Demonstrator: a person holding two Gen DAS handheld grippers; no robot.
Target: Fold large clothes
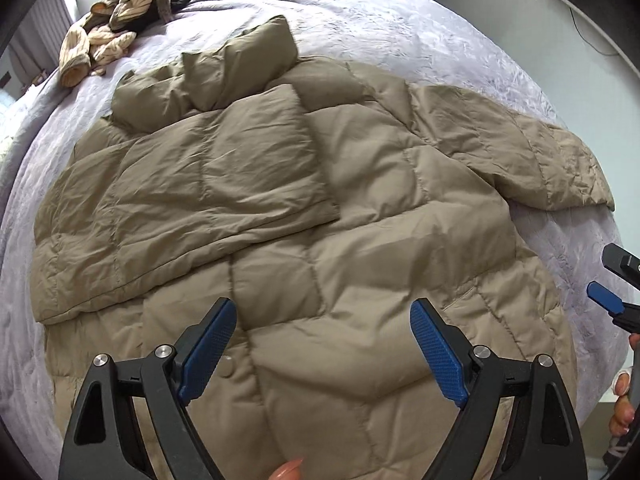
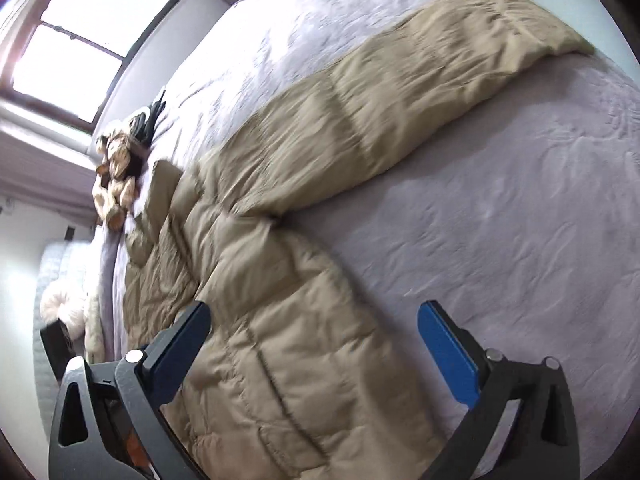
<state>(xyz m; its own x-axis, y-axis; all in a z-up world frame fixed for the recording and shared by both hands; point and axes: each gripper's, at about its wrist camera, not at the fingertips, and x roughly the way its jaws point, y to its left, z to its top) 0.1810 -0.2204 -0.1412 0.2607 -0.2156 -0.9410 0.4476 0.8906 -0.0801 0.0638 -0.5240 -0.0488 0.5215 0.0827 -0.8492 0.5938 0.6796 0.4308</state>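
A wide bed (image 2: 500, 220) fills most of both views, covered by a pale lavender bedspread (image 1: 380, 24) with a faint raised pattern and soft wrinkles. In the right wrist view a window (image 2: 92, 36) with a dark reddish-brown frame and 2 visible panes stands past the far side of the bed, blown out with daylight, set in a plain white wall (image 2: 168, 60). Beyond the bed's left edge in that view sits a fluffy white cushion (image 2: 66, 308), while the left wrist view shows grey curtains (image 1: 40, 28) at upper left and pale floor (image 1: 492, 4) at upper right.
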